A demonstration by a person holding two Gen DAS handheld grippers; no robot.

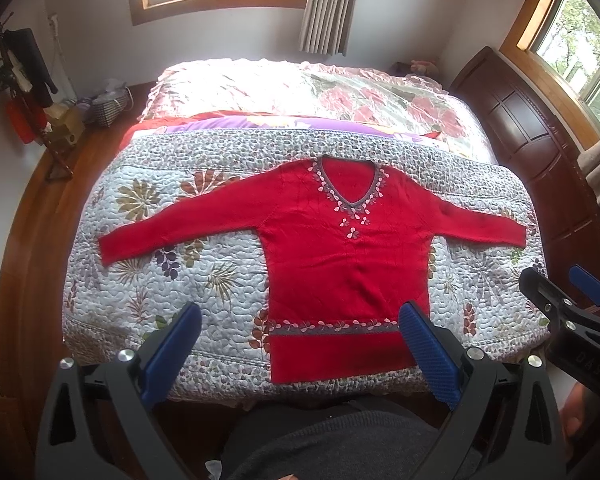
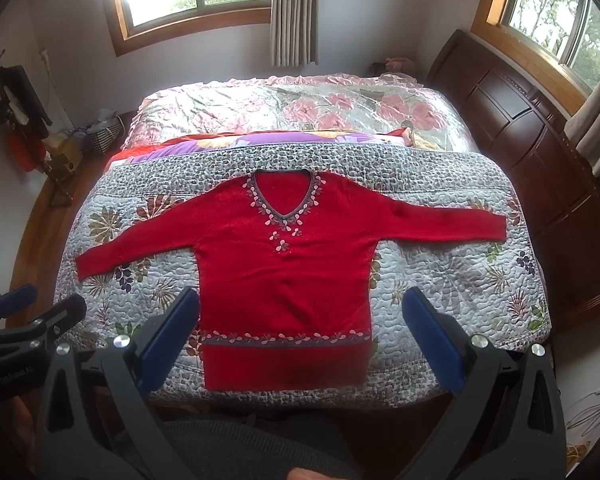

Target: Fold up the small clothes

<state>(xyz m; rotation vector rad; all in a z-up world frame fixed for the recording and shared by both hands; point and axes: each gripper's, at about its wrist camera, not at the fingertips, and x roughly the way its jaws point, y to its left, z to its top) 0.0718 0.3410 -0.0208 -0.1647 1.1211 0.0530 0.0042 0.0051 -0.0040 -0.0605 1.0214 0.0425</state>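
A red long-sleeved sweater [image 1: 332,256] [image 2: 284,264] with a grey V-neck trimmed in pink petals lies flat, front up, on a quilted floral bedspread [image 1: 204,276] [image 2: 452,280]. Both sleeves are spread out sideways, and its hem faces me near the bed's front edge. My left gripper [image 1: 300,316] hovers open above the hem's left part, holding nothing. My right gripper [image 2: 300,300] is open too, held over the lower body of the sweater. In the left wrist view the right gripper [image 1: 560,284] shows at the right edge; in the right wrist view the left gripper [image 2: 44,300] shows at the left edge.
A pink-flowered cover [image 1: 300,88] lies on the far half of the bed. A dark wooden headboard [image 2: 520,136] runs along the right. A coat stand [image 1: 24,92] and a basket [image 1: 110,106] stand at the left on the wooden floor. A person's dark sweater [image 1: 332,440] fills the bottom.
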